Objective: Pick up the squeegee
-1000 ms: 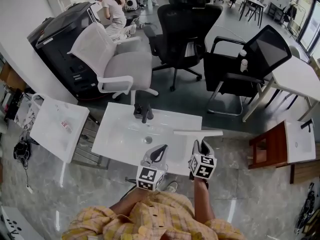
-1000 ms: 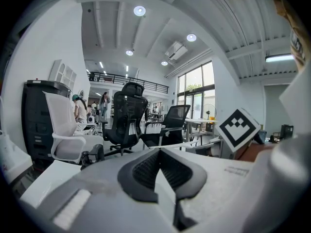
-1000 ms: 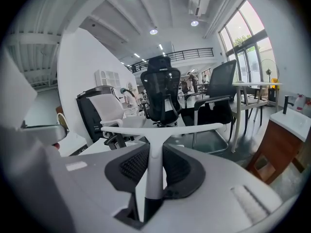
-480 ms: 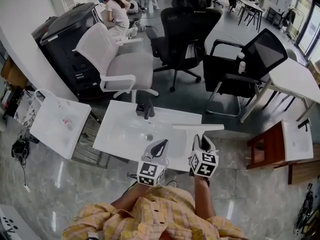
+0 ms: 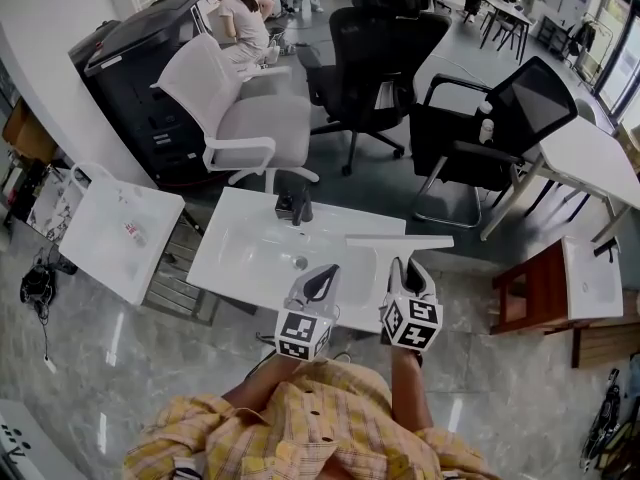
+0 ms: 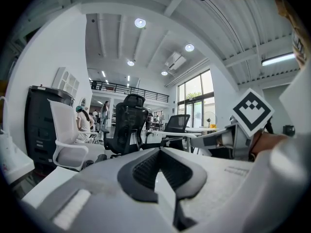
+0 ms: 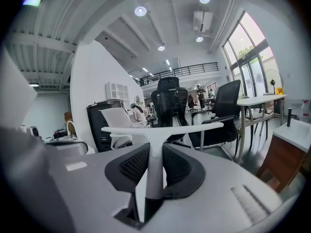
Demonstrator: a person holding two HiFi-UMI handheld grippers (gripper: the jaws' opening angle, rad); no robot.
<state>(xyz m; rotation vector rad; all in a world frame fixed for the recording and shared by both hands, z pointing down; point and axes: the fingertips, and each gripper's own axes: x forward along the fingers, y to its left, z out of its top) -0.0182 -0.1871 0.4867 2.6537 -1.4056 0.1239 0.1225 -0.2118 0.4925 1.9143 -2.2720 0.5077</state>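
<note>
- The right gripper (image 5: 406, 268) has its two fingers clamped on the thin handle of the white plastic T-shaped squeegee (image 5: 400, 240).
- The squeegee's long bar is at the far end of the handle. It lies flat, from left to right, over the far right part of the big white sink (image 5: 245, 253).
- In the right gripper view, the handle (image 7: 154, 164) stands straight up between the two black pads (image 7: 133, 166), which press on it from both sides.
- The left gripper (image 5: 324, 273) is just to the left of the right one, over the near edge of the sink.
- Its fingers are together at the tips and hold nothing.
- A black tap (image 5: 297, 206) sits at the far edge of the sink.
- A white mesh chair (image 5: 240, 118) and a black office chair (image 5: 375, 48) stand farther away.
- A smaller white sink (image 5: 120, 238) lies to the left.
</note>
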